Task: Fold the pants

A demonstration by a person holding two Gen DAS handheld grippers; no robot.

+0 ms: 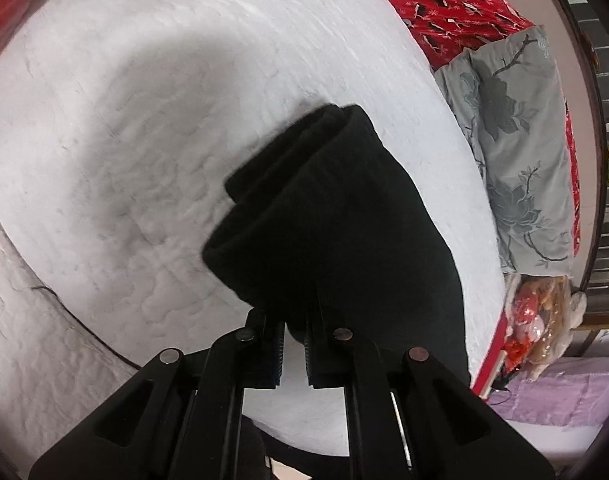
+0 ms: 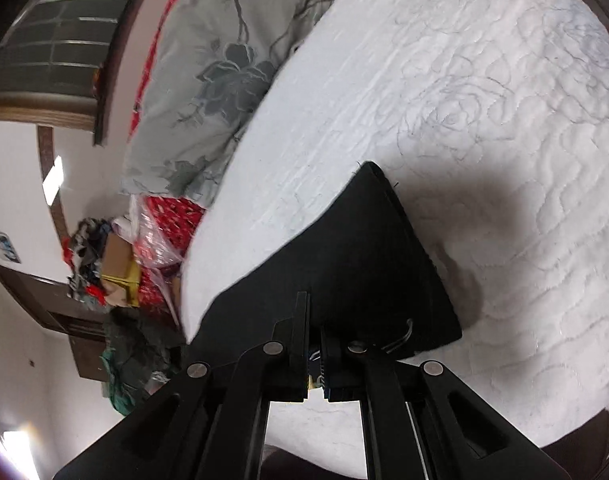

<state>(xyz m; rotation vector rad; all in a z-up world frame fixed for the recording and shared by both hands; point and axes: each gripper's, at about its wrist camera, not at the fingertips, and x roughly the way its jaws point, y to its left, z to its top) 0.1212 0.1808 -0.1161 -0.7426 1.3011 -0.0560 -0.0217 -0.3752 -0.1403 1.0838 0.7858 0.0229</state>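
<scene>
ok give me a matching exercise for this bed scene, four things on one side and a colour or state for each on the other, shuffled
Things:
1. pants
2. mattress cover
3. pillow
4. left gripper

Colour or state:
A. grey with a dark flower print
B. shut on cloth
C. black, folded in layers
D. white, quilted

Pairs: 1-C, 2-D, 3-A, 4-B
</scene>
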